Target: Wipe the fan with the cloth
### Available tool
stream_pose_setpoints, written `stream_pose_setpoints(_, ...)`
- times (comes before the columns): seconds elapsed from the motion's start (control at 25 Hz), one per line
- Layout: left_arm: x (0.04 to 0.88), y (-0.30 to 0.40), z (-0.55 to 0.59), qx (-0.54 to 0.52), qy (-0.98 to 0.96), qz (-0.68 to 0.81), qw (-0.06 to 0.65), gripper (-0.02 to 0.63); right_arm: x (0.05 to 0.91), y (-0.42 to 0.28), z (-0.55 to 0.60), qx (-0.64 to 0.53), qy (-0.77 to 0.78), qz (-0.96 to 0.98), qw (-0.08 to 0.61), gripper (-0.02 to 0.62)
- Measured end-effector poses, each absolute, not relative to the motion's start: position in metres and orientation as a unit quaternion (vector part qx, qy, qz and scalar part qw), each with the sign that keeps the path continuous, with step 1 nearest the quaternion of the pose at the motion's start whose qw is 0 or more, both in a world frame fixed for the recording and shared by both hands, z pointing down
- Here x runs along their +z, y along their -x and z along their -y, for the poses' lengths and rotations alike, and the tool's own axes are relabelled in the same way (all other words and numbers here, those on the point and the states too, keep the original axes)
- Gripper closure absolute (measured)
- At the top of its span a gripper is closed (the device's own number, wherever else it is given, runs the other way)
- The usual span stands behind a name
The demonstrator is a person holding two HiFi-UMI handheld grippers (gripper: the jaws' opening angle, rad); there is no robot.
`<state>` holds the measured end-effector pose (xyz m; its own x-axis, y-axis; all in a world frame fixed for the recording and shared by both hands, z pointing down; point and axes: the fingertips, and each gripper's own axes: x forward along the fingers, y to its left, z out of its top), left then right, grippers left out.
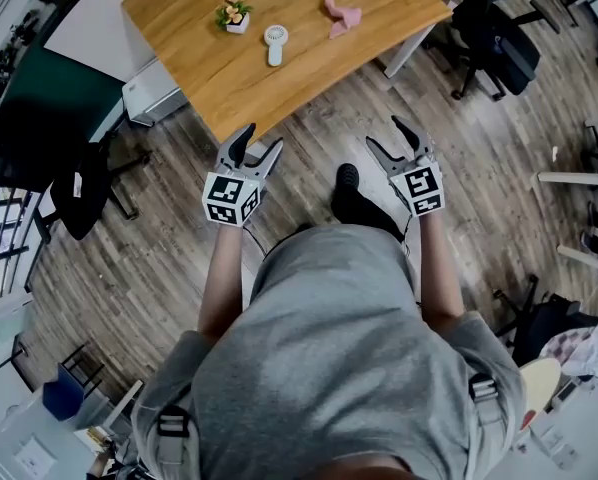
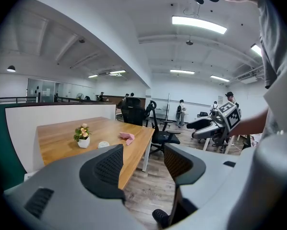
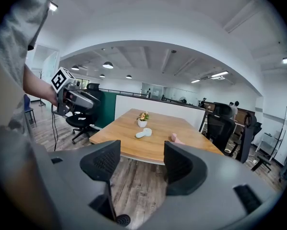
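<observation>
Left claw [image 1: 262, 138], right claw [image 1: 384, 132] both agape, empty; cloth [image 3: 174, 138] part-hidden behind jaw in right gripper view.

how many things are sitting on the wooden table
3. In the head view, a small potted flower sits toward the table's left, a white handheld fan lies just right of it, and a pink cloth farther right. None seems hidden.

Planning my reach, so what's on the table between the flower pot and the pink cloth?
The white handheld fan, lying flat, nearer the flower pot than the pink cloth; the head view shows it.
</observation>
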<state>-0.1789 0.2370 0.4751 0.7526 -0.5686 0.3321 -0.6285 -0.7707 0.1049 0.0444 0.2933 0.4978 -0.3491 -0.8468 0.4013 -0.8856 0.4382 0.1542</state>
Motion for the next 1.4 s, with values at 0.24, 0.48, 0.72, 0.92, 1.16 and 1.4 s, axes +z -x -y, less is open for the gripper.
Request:
stream_pose_setpoints(0.24, 0.471, 0.149, -0.201, 0.141, -0.922, 0.343, 0.113, 0.331, 0.492, -0.077, -0.244, 0.044, -0.505, 0.833, 0.220, 0.305)
stream_pose_setpoints(0.48, 0.478, 0.133, -0.173, 0.147, -0.908, 0.371, 0.124, 0.331, 0.500, -0.096, -0.204, 0.043, -0.478, 0.849, 0.223, 0.308)
stream_pose_setpoints(0.72, 0.485, 0.116, -0.152, 0.150, -0.894, 0.401, 0.131, 0.331, 0.508, -0.119, -0.167, 0.055, -0.453, 0.865, 0.208, 0.316)
stream_pose_setpoints(0.92, 0.484, 0.102, -0.133, 0.148, -0.884, 0.424, 0.131, 0.331, 0.513, -0.132, -0.139, 0.038, -0.429, 0.875, 0.219, 0.319)
stream_pose_setpoints(1.16, 0.489, 0.095, -0.116, 0.147, -0.872, 0.449, 0.126, 0.324, 0.518, -0.133, -0.117, 0.038, -0.406, 0.885, 0.225, 0.319)
stream_pose_setpoints(1.4, 0.495, 0.097, -0.101, 0.148, -0.866, 0.457, 0.138, 0.313, 0.524, -0.125, -0.106, 0.039, -0.385, 0.890, 0.240, 0.319)
